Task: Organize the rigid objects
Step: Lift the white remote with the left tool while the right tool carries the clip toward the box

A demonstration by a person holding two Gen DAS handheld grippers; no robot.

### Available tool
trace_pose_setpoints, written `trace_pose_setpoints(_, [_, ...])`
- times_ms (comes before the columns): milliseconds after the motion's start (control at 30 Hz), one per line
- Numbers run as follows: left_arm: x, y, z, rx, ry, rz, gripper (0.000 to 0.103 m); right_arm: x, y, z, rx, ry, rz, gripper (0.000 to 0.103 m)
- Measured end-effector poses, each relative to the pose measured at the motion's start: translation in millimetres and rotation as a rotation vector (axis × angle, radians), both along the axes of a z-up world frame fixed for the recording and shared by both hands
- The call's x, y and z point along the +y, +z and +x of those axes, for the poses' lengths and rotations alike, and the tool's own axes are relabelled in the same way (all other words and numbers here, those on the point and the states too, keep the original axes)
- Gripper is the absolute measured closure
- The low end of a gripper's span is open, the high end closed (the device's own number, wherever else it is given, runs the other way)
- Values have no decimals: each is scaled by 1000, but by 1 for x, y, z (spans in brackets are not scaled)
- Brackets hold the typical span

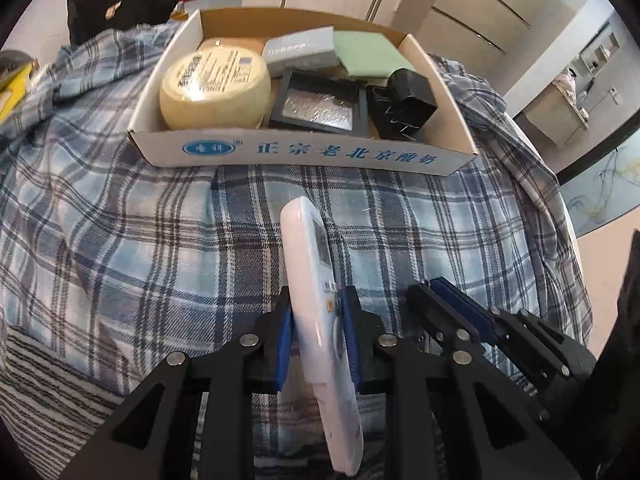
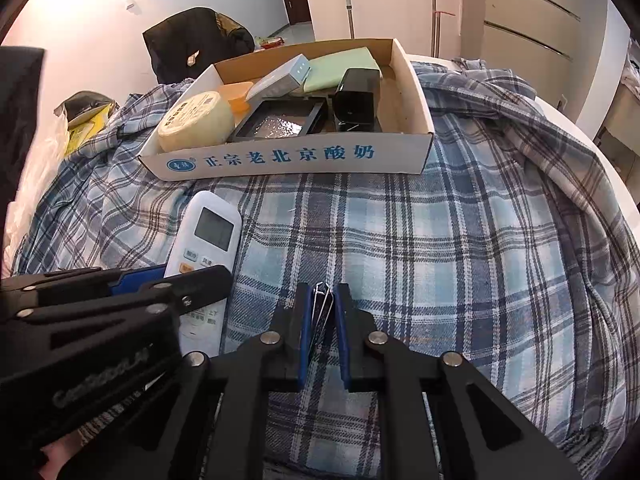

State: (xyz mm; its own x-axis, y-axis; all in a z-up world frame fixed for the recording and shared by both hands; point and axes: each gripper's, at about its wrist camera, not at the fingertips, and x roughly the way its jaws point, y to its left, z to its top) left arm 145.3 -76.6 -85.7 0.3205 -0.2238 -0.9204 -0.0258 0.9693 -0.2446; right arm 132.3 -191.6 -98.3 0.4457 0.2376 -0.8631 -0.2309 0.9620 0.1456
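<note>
Left wrist view shows, at the far left, only the blue plaid cloth [image 1: 120, 208] that covers the surface, and toward the upper middle of the frame a shallow cardboard tray [image 1: 304, 154] with blue printed characters on its front wall. Inside the tray, from left to right, sit a round cream-coloured tub [image 1: 216, 88], a flat black case [image 1: 320, 106] with a grey carton [image 1: 300, 50] and a green pad [image 1: 370, 54] behind it, and a black block [image 1: 406, 102] in the right corner. At the lower middle the left gripper [image 1: 314, 308] is clamped narrowly on a white remote control [image 1: 316, 304], gripped across its thin sides so that it stands on edge and points forward at the tray, a hold that should let it slide in lengthwise. The remote appears lifted off the cloth, though I cannot be sure. At the lower right of that frame the other tool reaches in. In the right wrist view the remote's screen and buttons show at the left, short of the tray's front wall, and at the lower middle the right gripper [image 2: 322, 304] is nearly closed on a small metal clip [image 2: 321, 308], pinched upright between the blue pads [image 2: 306, 320]. Both items look ready to go into the tray, where free floor seems to remain near the right wall.
</note>
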Motion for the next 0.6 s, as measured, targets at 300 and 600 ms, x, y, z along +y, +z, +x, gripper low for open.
trace_pose_setpoints(300, [0,18,-6,-66,-54,15,84,-15,1,4,8,-43,55,92])
trace_pose_setpoints(600, [17,54,-27,-204,-73,75,85,-8,12,-1,-67,-51,-11,92])
